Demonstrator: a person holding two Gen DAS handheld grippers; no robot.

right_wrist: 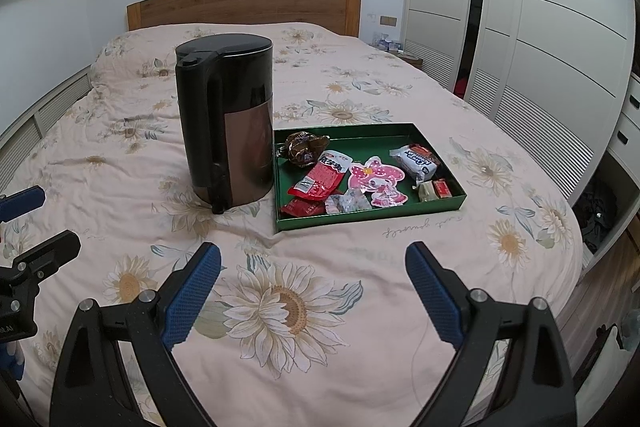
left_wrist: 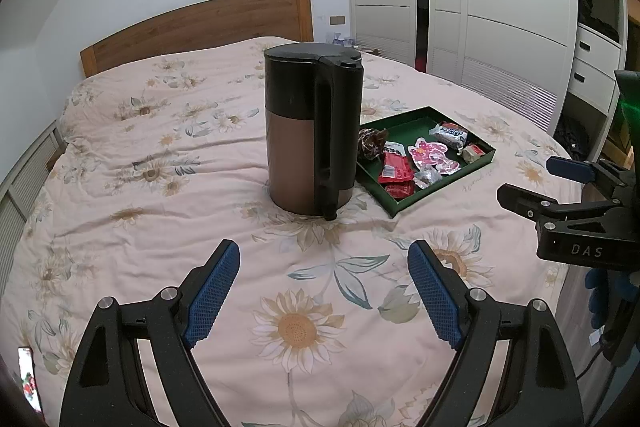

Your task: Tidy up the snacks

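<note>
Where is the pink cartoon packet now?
The pink cartoon packet lies mid-tray in the green tray, between the red packets and the white biscuit packet.

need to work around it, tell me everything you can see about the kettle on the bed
The kettle stands upright on the flowered bedspread, just left of the green tray of snacks, very close to its edge; contact cannot be told. Its top part and closed lid are glossy black, the lower body a brushed copper brown, metal by the look. A black handle runs down the side facing the cameras. No base or cord shows. Neither gripper touches it.
</note>
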